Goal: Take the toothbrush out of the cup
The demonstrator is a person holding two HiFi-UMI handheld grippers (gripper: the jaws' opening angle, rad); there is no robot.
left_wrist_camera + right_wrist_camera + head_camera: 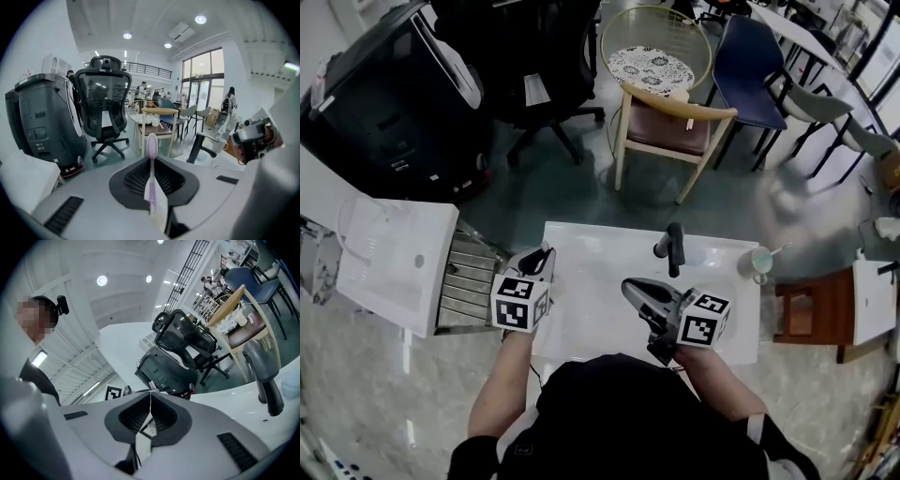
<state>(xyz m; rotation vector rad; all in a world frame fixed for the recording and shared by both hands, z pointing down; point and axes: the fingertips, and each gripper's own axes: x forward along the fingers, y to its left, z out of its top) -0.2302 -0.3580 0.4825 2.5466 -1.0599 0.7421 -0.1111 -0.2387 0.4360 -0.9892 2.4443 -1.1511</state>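
Observation:
My left gripper (pixel 151 161) is shut on a purple toothbrush (pixel 152 141), which stands up between the jaws with its head above the tips. In the head view this left gripper (pixel 544 255) hovers over the left edge of the white sink counter (pixel 600 319). The right gripper (pixel 630 287) hangs over the middle of the basin. In its own view the right gripper (pixel 150 397) is shut with nothing between the jaws. A pale cup (pixel 757 263) stands at the counter's right end, apart from both grippers, and a thin stick pokes out of it.
A black faucet (pixel 672 247) rises at the back of the basin. Beyond the counter stand a wooden chair (pixel 670 127), a black office chair (pixel 534 84) and a large black machine (pixel 384 103). A white cabinet (pixel 394 262) is at left, a brown stool (pixel 811 314) at right.

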